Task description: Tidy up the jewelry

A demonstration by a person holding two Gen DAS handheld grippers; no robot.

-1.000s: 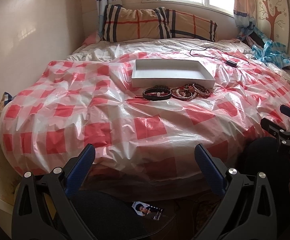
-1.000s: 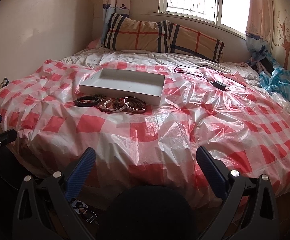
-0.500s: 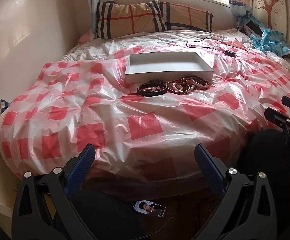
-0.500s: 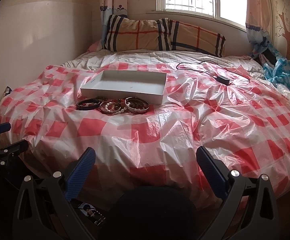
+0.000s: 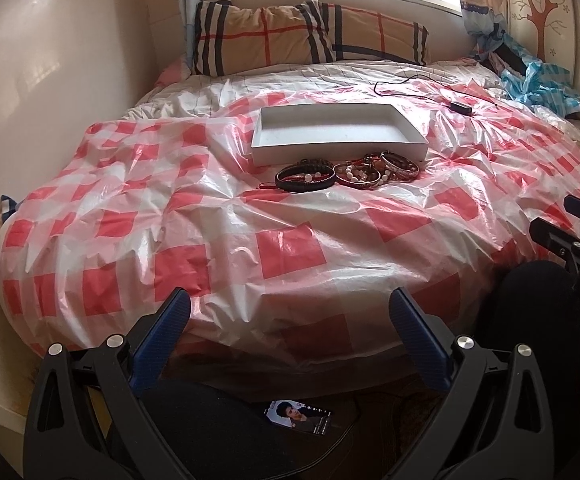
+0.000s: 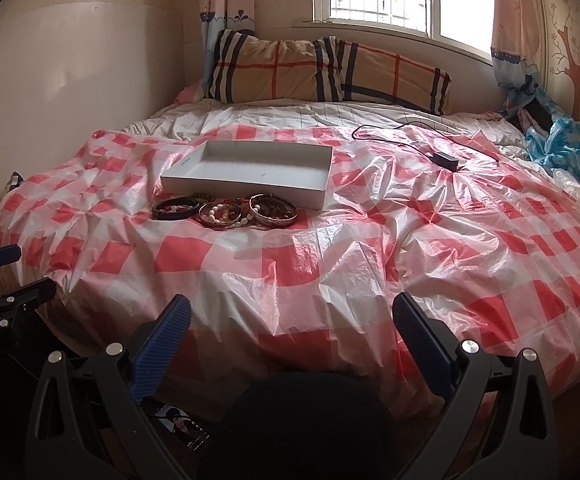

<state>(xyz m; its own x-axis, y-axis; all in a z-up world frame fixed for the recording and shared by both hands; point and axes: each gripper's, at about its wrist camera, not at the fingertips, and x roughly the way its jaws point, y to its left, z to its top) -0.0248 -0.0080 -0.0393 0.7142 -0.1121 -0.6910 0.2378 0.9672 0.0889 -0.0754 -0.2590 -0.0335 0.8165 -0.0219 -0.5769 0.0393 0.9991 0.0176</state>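
One shallow white tray of rectangular shape is seen on the bed, its floor bare; the bracelets are laid in a row just in front of its near wall, touching one another, on a crinkled red-and-white checked plastic sheet; three clusters can be counted, though an exact count of pieces cannot be made; a dark braided band lies at the left, pale round beads are seen in the middle, and a smooth metallic bangle lies at the right. Two plaid pillows are propped at the far end beneath the window; one black cable with an adapter is laid to the right of the tray. The left gripper is held low at the near edge of the bed, its blue ribbed fingers spread wide with nothing between them; the right gripper is held likewise, spread and empty; both are kept well apart from the jewelry.
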